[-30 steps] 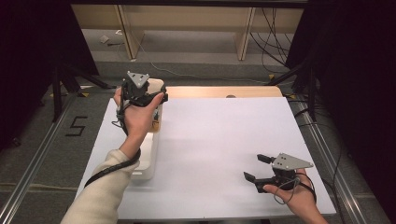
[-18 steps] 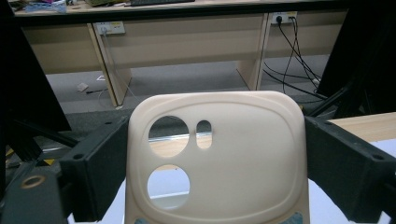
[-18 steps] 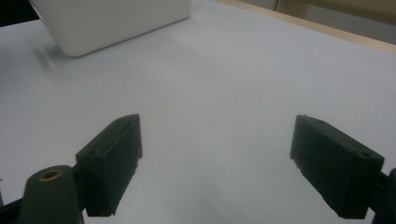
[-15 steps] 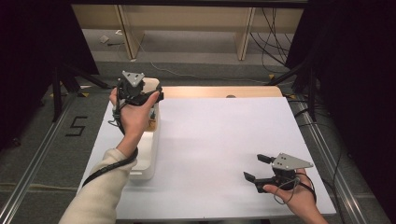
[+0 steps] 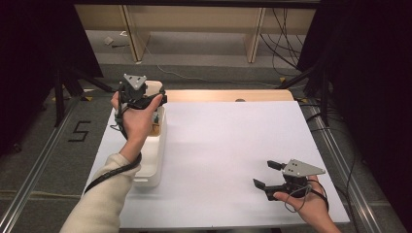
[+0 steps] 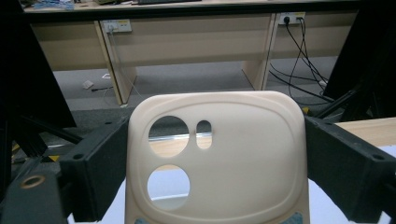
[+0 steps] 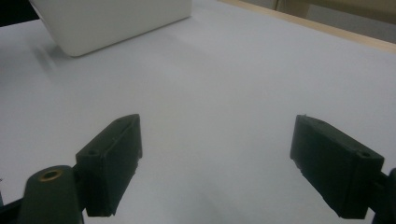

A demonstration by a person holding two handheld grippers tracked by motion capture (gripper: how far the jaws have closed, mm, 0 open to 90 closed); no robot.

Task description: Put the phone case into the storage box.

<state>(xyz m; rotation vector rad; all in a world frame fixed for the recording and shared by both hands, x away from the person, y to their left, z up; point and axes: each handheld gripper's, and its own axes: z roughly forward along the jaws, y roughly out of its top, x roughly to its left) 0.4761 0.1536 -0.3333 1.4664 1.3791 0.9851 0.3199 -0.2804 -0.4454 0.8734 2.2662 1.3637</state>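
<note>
Since a second ago, the left gripper [image 5: 145,99] has carried the cream phone case [image 6: 215,158] slightly back along the white bin [image 5: 154,160]; the right gripper [image 5: 270,175] has not shifted. The left jaws pinch the case by its long edges, above the bin's far end. That hold is narrow, so a wrist twist could lever the case loose and drop it. The right jaws stand spread and empty over the white table [image 5: 228,145].

I'm watching the white table [image 5: 228,145] from above; my left gripper camera is facing away past it, my right gripper camera is skimming close over it toward the white bin [image 7: 112,21].
</note>
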